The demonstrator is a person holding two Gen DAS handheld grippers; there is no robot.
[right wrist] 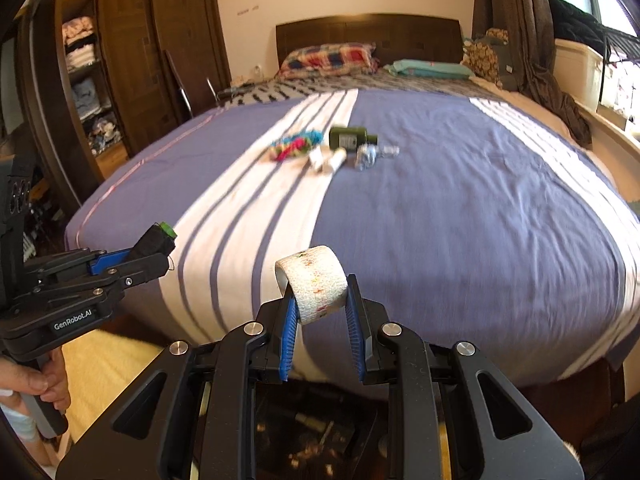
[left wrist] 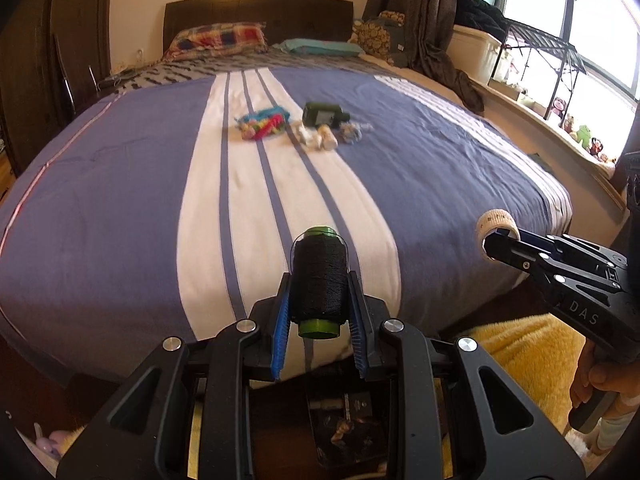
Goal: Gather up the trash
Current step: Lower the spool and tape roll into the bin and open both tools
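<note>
My left gripper (left wrist: 319,284) is shut on a black thread spool (left wrist: 319,278) with green ends, held over the foot of the bed; it also shows in the right wrist view (right wrist: 154,242). My right gripper (right wrist: 322,300) is shut on a white bandage roll (right wrist: 316,282), also seen in the left wrist view (left wrist: 496,226). Mid-bed lie a colourful bundle (left wrist: 262,122), a dark green bottle (left wrist: 322,114), white crumpled bits (left wrist: 316,138) and a clear crumpled wrapper (left wrist: 352,130).
The bed (left wrist: 120,200) has a blue and white striped cover, pillows (left wrist: 218,38) at the headboard. A dark bin with trash (left wrist: 348,428) sits on the floor below the grippers. A yellow rug (left wrist: 520,344) lies right, a wardrobe (right wrist: 120,60) left, a window shelf (left wrist: 560,92) right.
</note>
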